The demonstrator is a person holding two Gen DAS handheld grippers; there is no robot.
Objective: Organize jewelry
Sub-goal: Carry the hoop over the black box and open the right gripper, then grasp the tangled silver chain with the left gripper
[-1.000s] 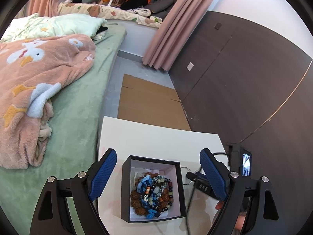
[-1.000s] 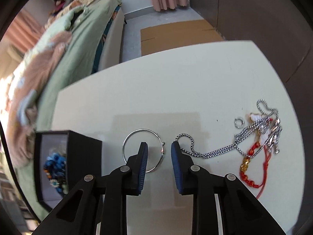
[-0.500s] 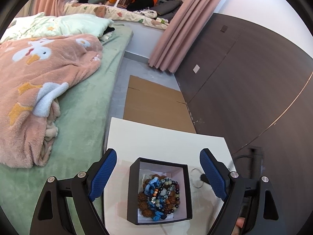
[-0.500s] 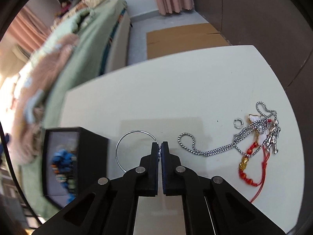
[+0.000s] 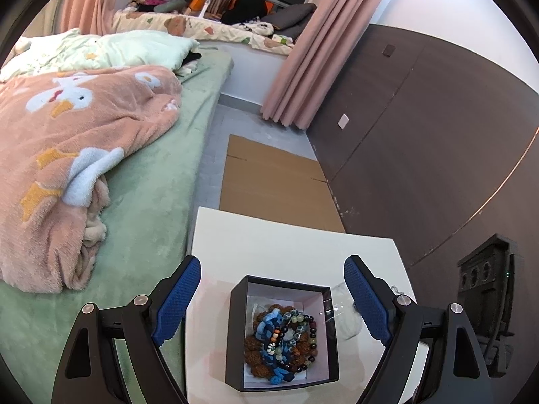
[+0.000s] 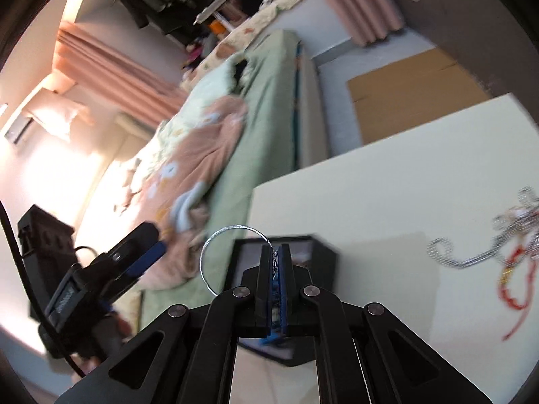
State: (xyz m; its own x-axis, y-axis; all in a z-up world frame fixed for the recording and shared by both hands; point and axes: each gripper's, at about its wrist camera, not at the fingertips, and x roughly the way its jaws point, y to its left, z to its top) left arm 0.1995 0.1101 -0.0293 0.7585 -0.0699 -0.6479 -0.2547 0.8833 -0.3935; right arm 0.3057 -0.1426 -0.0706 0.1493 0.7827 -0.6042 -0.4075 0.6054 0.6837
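Note:
A black open box (image 5: 284, 281) holding several beaded bracelets (image 5: 284, 340) stands on the white table (image 5: 286, 235), between the wide-apart blue pads of my open left gripper (image 5: 272, 264). My right gripper (image 6: 275, 249) pinches a thin silver ring (image 6: 235, 226) held up in the air in front of the box (image 6: 320, 256). Its jaws are opening slightly, with the ring still between the pads. A tangle of silver chain (image 6: 471, 262) and red cord (image 6: 515, 289) lies on the table to the right. The left gripper's finger (image 6: 148, 256) shows at the left.
A bed (image 5: 151, 202) with a pink blanket (image 5: 67, 141) runs along the table's left side. Flat cardboard (image 5: 269, 181) lies on the floor beyond the table. A dark wall (image 5: 438, 134) stands to the right. Something pale and crumpled (image 5: 343, 316) lies right of the box.
My right gripper shut on the silver ring, lifted it off the table and swung left towards the box. The left gripper stayed open over the box.

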